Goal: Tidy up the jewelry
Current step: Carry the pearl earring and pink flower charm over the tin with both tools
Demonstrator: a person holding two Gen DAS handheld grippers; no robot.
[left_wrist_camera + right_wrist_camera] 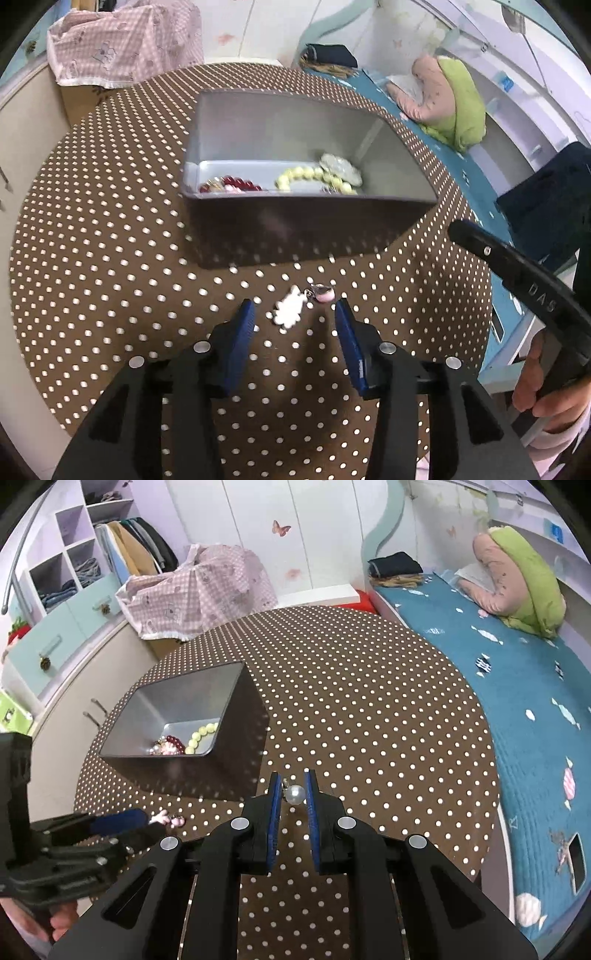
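Note:
A grey box (pixel 306 225) stands on the brown polka-dot table (pixel 110 236) and holds a red bead bracelet (pixel 236 183), a pale yellow bead bracelet (pixel 314 177) and a clear brooch. My left gripper (pixel 293 314) is open, low over the table, its fingers on either side of a white charm with a pink bead (pixel 291 308). My right gripper (pixel 293 794) is shut on a pearl earring (pixel 295 794), to the right of the box (pixel 184 716). The charm (pixel 168 818) also shows in the right wrist view beside the left gripper's fingers (pixel 122 819).
A bed with a blue cover (pixel 517 701) and a pink and green pillow (pixel 517 590) runs along the right of the table. A pink checked cloth over a carton (pixel 199 594) and cabinets (pixel 70 686) stand behind and left.

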